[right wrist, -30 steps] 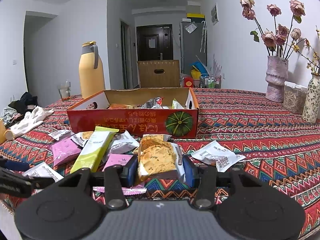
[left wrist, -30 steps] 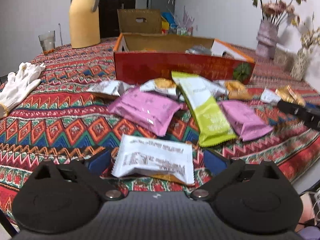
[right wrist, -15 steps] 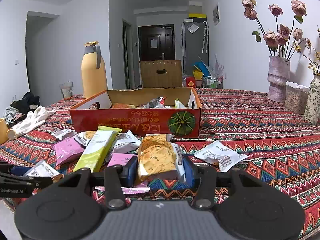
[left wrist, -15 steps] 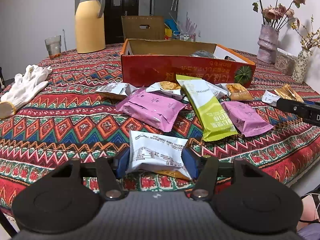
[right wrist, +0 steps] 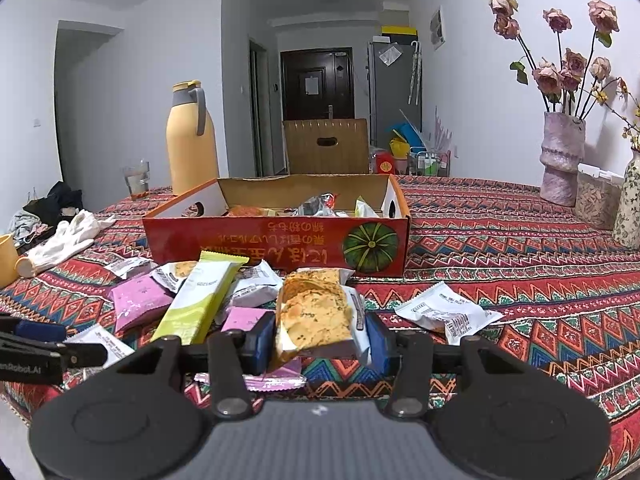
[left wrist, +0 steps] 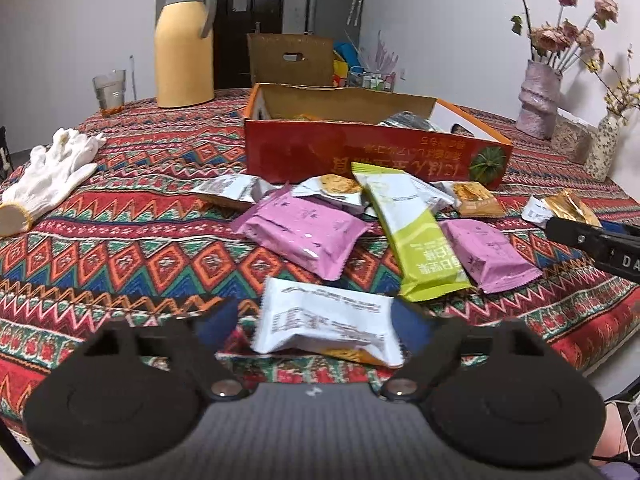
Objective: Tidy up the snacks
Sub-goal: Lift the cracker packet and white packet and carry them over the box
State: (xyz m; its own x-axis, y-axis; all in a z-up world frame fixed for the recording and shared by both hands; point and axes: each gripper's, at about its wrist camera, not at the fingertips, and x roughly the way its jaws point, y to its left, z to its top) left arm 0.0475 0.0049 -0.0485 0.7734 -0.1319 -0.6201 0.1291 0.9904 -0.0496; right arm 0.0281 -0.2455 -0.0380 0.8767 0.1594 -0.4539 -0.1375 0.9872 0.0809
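Observation:
A white snack packet [left wrist: 328, 324] lies on the patterned tablecloth between the fingers of my left gripper [left wrist: 316, 326]. Its jaws are opening, and a gap shows on the packet's left side. My right gripper [right wrist: 318, 340] is shut on a cracker packet [right wrist: 316, 316] and holds it just above the table. Ahead stands the open red cardboard box [left wrist: 360, 156], with several snacks inside. In front of the box lie two pink packets [left wrist: 300, 232], a green bar [left wrist: 416, 236] and other small packets. The red box [right wrist: 276, 240] is straight ahead in the right wrist view.
A yellow thermos [left wrist: 184, 44], a glass [left wrist: 109, 92] and white gloves [left wrist: 52, 172] are at the back left. Vases with dried flowers [right wrist: 560, 156] stand at the right. A white packet [right wrist: 444, 312] lies right of my right gripper. The table's near edge is just below both grippers.
The left jaws went from wide to closed around the white packet and have spread wide again; the packet now sits slightly shifted and crumpled. The right gripper and its cracker packet have not moved.

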